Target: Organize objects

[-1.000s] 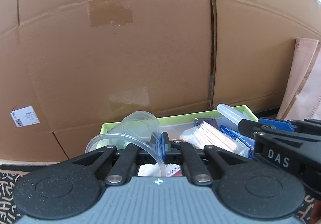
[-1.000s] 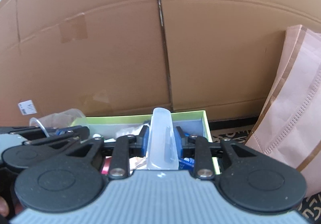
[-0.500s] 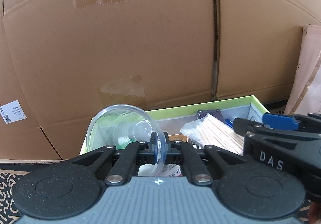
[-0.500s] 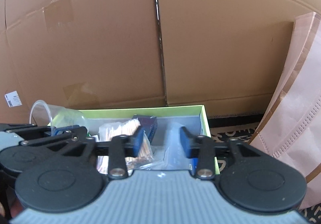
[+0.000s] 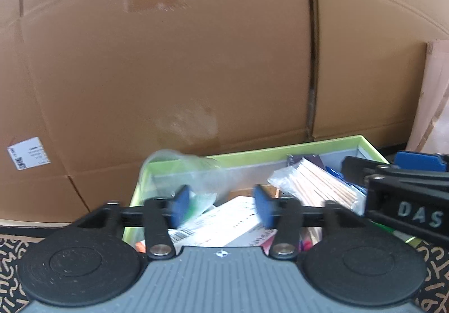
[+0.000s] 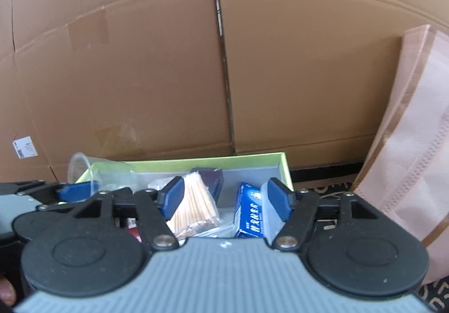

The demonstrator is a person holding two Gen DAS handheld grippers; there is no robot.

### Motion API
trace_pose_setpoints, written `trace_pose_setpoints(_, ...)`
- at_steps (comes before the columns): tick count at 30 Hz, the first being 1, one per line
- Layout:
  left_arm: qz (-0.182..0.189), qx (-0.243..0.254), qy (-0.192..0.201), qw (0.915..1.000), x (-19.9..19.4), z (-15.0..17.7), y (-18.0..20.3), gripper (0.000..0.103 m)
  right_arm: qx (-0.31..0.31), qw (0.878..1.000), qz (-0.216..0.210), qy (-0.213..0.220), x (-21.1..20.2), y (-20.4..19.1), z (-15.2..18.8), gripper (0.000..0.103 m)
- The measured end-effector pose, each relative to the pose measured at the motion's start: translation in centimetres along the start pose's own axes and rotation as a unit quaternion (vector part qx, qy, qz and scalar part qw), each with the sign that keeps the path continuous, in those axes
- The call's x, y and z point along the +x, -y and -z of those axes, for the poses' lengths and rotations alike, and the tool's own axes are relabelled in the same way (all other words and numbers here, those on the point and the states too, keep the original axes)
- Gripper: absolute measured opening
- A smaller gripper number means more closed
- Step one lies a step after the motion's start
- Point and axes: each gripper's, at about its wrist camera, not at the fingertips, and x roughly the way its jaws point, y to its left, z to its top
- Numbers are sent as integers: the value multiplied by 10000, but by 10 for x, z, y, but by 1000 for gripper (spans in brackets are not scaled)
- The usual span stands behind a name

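Observation:
A green-rimmed box (image 5: 280,148) (image 6: 285,169) holds several items. A clear plastic cup (image 5: 179,172) (image 6: 92,169) lies tilted at its left end, blurred in the left wrist view. A bag of wooden sticks (image 5: 317,186) (image 6: 193,206) lies in the middle. A blue carton (image 6: 249,212) and a clear plastic container (image 6: 268,217) lie at the right. My left gripper (image 5: 221,207) is open and empty over the box. My right gripper (image 6: 224,198) is open and empty over the sticks and the carton; it also shows in the left wrist view (image 5: 407,200).
A large cardboard wall (image 5: 196,60) (image 6: 196,60) stands right behind the box. A pink paper bag (image 6: 407,144) leans at the right. A patterned black mat (image 5: 11,248) lies under the box. White printed boxes (image 5: 224,223) lie inside the green box.
My left gripper has opened and let go of the clear cup, which now lies in the box. My right gripper let go of the clear plastic container earlier and has opened wider.

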Motion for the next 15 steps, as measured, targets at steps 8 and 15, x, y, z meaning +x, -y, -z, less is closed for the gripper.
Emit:
trace_pose_setpoints(8,83,-229,-24,9997,-19,0,-16,70,-59,9998,67,199,-25,-5,-2,82)
trace_pose_setpoints(15,116,-339,94,9993,-51,6,-25,75,-71,9989,104,446,-57,-11,4,98)
